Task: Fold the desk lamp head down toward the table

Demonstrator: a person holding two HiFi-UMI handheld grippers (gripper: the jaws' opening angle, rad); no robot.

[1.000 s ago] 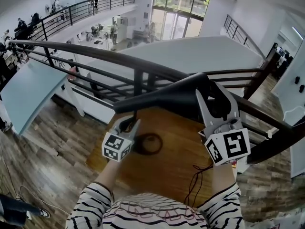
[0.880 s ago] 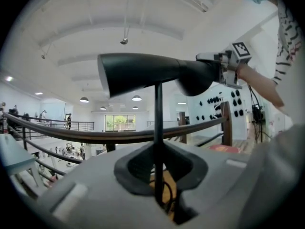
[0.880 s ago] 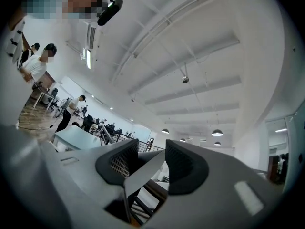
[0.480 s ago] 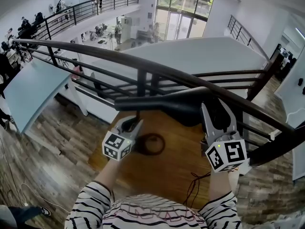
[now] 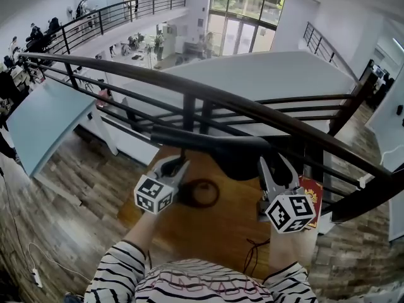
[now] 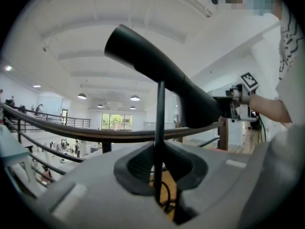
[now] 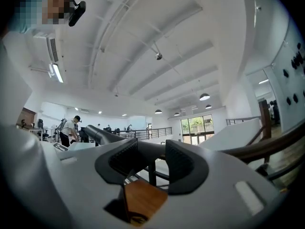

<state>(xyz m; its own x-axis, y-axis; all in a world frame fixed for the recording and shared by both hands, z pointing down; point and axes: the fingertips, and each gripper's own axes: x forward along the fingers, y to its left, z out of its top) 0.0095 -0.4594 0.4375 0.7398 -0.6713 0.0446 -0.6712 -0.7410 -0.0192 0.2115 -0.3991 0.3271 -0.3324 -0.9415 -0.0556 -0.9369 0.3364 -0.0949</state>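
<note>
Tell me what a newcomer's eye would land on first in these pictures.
The long black lamp head stretches almost level across the middle of the head view, above a small wooden table. The right gripper clasps its wide end, while the left gripper pinches the thin lamp stem below it. Just beyond runs a dark railing, with an open office hall far below.

Head view: from above, steeply down on table, railing beyond. Left gripper view: level, close on lamp stem. Right gripper view: level, close on lamp head. Shared by all: lamp head, railing.
</note>
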